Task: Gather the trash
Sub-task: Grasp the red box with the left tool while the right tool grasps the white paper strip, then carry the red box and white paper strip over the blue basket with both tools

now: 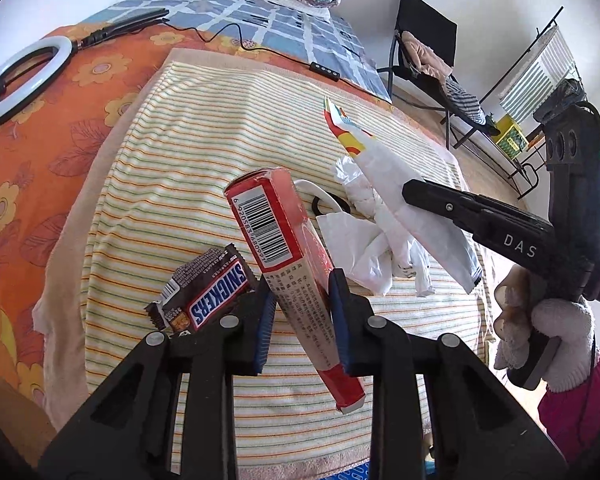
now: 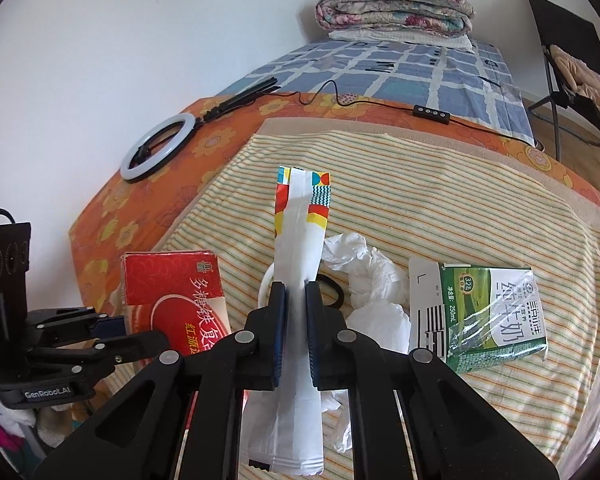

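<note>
My left gripper is shut on a long red box with a barcode, held tilted above the striped towel. The right wrist view shows that gripper at the left with the red box in it. My right gripper is shut on a white wrapper with a colourful printed end, standing upright between the pads. From the left wrist view the right gripper comes in from the right, a gloved hand on its handle, with the wrapper in its jaws.
On the towel lie a Snickers bar, crumpled white tissue, a flattened green milk carton, a white ring and a black hair tie. A ring light with its cable lies further back; a folded quilt and a chair lie beyond.
</note>
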{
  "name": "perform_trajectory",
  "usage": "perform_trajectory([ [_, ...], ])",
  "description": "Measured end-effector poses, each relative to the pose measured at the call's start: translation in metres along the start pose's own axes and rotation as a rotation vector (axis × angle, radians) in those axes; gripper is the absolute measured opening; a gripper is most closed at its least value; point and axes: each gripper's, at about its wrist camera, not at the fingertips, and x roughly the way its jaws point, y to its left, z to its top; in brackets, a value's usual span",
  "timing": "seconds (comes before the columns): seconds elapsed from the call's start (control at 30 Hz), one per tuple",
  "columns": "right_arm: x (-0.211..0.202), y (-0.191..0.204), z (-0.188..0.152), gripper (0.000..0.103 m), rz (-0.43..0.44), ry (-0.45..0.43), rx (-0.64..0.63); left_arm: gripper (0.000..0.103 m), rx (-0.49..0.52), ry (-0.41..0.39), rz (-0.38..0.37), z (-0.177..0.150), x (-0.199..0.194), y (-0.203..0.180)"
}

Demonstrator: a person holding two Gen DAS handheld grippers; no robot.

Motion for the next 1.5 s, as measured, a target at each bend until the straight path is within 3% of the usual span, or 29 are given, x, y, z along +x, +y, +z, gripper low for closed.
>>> perform_trajectory([
  [0.47, -0.04, 0.02, -0.021, 0.008, 0.013, -0.045, -0.014, 0.016, -0.021, -0.051, -0.012, -0.01, -0.046, 0.016],
  [0.87, -0.078, 0.043, -0.058, 0.008, 0.057, -0.056, -0.013, 0.016, 0.043, -0.064, -0.037, -0.037, -0.084, -0.004],
  [1.5, -0.134, 0.093, -0.176, 0.008, 0.059, 0.003, -0.019, 0.016, 0.168, 0.039, -0.011, -0.13, -0.118, -0.034],
])
